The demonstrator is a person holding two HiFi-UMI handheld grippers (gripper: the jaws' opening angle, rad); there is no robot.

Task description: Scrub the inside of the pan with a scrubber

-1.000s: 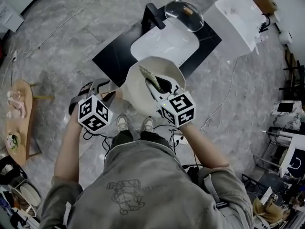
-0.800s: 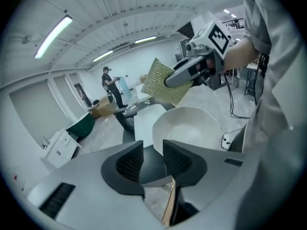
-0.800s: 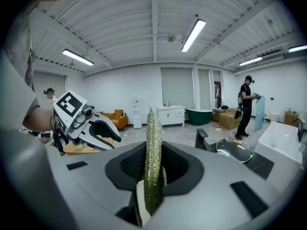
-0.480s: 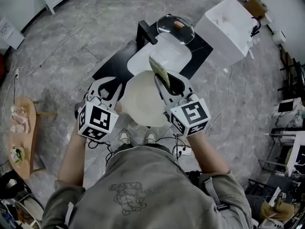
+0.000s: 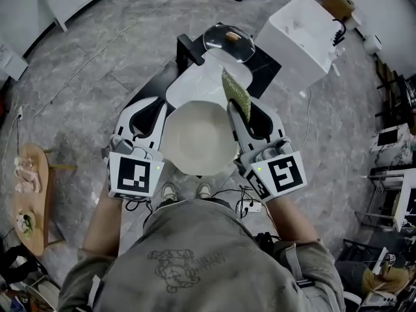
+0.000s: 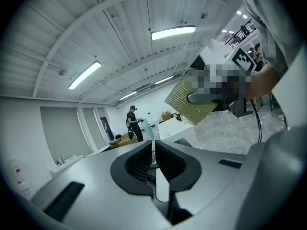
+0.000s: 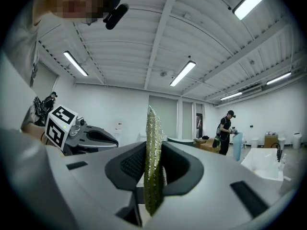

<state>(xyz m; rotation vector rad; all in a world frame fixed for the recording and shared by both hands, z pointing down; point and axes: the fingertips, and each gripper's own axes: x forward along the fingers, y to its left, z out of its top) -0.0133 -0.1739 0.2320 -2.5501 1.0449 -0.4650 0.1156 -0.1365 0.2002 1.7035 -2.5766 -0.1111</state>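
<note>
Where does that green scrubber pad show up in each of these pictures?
Head view: green rectangular scrubber pad, upper centre, at the cream round pan's upper-right rim.
Left gripper view: upper right.
Right gripper view: centre, upright between the jaws.
Shared landmark: standing person in dark clothes, both gripper views.

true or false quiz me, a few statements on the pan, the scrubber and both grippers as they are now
1. The right gripper grips the green scrubber. True.
2. The glass lid covers the pan. False: the pan is uncovered; the lid lies beyond it, by the sink.
3. The left gripper has its jaws wide apart. False: they are together, with nothing seen between them.
4. A white sink lies beyond the pan. True.
</note>
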